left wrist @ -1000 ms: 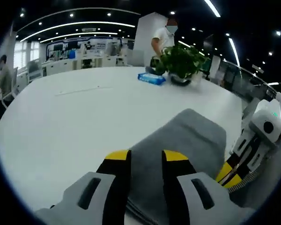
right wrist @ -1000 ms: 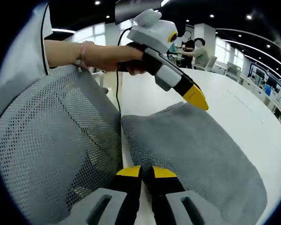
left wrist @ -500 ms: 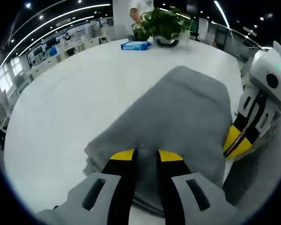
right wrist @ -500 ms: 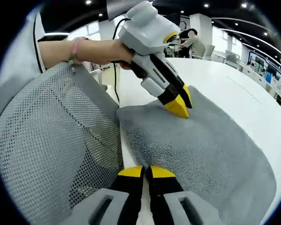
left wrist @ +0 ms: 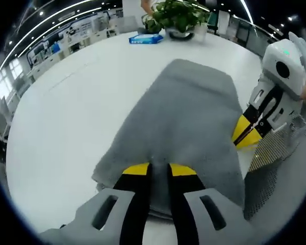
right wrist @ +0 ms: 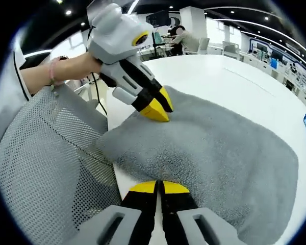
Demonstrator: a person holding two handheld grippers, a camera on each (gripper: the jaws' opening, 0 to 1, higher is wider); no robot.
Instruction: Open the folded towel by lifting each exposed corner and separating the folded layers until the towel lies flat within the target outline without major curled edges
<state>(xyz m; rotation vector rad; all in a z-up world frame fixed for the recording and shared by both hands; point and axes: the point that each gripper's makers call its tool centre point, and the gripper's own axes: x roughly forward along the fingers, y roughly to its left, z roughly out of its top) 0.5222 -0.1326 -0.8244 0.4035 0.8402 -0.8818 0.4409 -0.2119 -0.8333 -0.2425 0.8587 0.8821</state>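
Observation:
A folded grey towel [left wrist: 186,109] lies on the white table [left wrist: 66,117] at its near edge. My left gripper [left wrist: 159,171] is at the towel's near end, its yellow jaws drawn close with the towel's edge between them. In the right gripper view the left gripper [right wrist: 157,105] presses its tips onto the towel [right wrist: 219,148] at its far left corner, held by a hand [right wrist: 66,71]. My right gripper [right wrist: 159,187] is shut at the towel's near edge. The right gripper [left wrist: 246,133] also shows at the towel's right side in the left gripper view.
A grey mesh chair back [right wrist: 35,173] stands against the table edge beside the towel. A potted plant [left wrist: 177,14] and a blue packet [left wrist: 145,39] sit at the table's far side. People sit at desks [right wrist: 181,35] in the background.
My left gripper came down onto the towel's end and its jaws narrowed from wide apart to nearly together. The right gripper stayed shut at the towel's edge, and the towel's edge drew nearer.

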